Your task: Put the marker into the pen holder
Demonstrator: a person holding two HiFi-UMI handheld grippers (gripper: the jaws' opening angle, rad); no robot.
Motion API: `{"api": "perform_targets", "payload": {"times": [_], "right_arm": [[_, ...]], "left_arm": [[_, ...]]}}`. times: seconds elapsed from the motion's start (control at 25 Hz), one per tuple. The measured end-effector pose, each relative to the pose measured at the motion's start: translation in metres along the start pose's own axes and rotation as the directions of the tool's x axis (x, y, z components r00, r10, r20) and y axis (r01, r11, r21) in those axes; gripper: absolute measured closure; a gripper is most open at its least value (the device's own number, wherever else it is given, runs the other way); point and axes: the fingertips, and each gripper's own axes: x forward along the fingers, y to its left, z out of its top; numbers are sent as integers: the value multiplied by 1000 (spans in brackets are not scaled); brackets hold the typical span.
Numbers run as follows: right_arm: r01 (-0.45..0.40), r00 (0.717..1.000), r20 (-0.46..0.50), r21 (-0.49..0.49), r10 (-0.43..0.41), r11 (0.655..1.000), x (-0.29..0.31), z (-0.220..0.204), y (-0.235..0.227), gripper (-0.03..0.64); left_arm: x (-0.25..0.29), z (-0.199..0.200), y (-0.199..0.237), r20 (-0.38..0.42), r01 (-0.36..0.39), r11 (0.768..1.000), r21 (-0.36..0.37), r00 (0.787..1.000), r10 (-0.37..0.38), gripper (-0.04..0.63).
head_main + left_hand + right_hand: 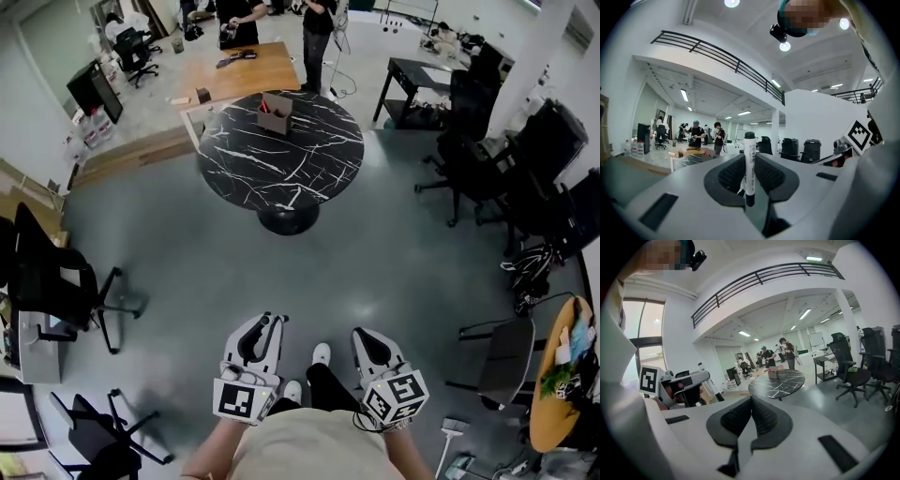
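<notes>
We are pinching the marker (pixel 749 164) in our left hand-held gripper (pixel 266 323), its long axis standing upright between the pads. Our right hand-held gripper (pixel 368 336) is pressed together, empty. What looks like the pen holder (pixel 275 114), a brown box, is sitting well ahead on the round bench (pixel 314 155), with open floor (pixel 281 272) lying between.

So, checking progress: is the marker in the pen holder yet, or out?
Out. The marker stands upright, clamped between the jaws of the left gripper, well short of the round table.
</notes>
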Motion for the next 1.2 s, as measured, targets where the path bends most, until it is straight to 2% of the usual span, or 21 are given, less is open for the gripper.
{"api": "perform_targets", "payload": {"times": [0.28,0.52,0.64,0.76,0.92,1.2], "right_arm": [[-163,987,-19,-74,162,984,70,52,-34,600],[-223,975,-34,-87,221,971,119,76,-49,600],[-251,968,-47,-89,248,964,147,79,-43,600],[-260,965,-65,-88,255,962,176,82,-34,600],[-230,970,-101,-71,222,971,226,85,-23,600],[-173,980,-107,-73,165,982,338,113,18,600]], "left_arm": [[59,34,35,47,-151,988,23,988,150,523],[71,42,67,55,-254,967,30,966,252,523],[77,37,95,47,-285,959,4,958,284,523],[85,36,126,59,-289,957,-34,955,291,523],[109,32,180,55,-281,958,-53,957,284,523],[164,36,289,53,-174,984,-31,983,176,523]]}}
